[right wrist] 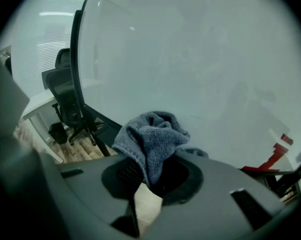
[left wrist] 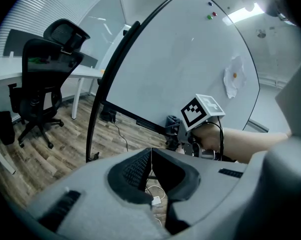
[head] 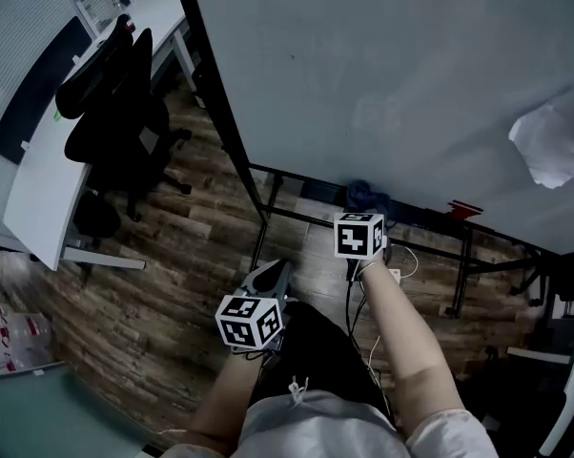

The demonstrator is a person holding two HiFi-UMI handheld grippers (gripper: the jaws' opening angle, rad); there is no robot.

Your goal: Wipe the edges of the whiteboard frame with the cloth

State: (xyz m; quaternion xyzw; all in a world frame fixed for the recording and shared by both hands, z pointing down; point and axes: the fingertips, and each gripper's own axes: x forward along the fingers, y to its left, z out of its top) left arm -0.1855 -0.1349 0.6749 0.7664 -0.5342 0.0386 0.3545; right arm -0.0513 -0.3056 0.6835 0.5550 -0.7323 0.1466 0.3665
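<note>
The whiteboard [head: 382,74] stands in front of me on a black frame [head: 222,113]. A blue-grey cloth [right wrist: 153,139] is bunched between the jaws of my right gripper [right wrist: 149,178], which is shut on it. In the head view the cloth [head: 367,195] sits close to the board's bottom edge [head: 316,181], ahead of the right gripper's marker cube [head: 359,235]. My left gripper [head: 273,275] hangs lower and nearer to me, over the floor. Its jaws [left wrist: 150,154] are shut with nothing in them. The frame's left edge [left wrist: 113,74] rises ahead of it.
A white sheet of paper [head: 554,146] sticks to the board at the right. A black office chair [head: 115,127] and a white desk [head: 49,179] stand to the left. Stand legs [head: 459,275] and cables [head: 378,342] lie under the board. A red object [right wrist: 276,153] lies at the board's lower right.
</note>
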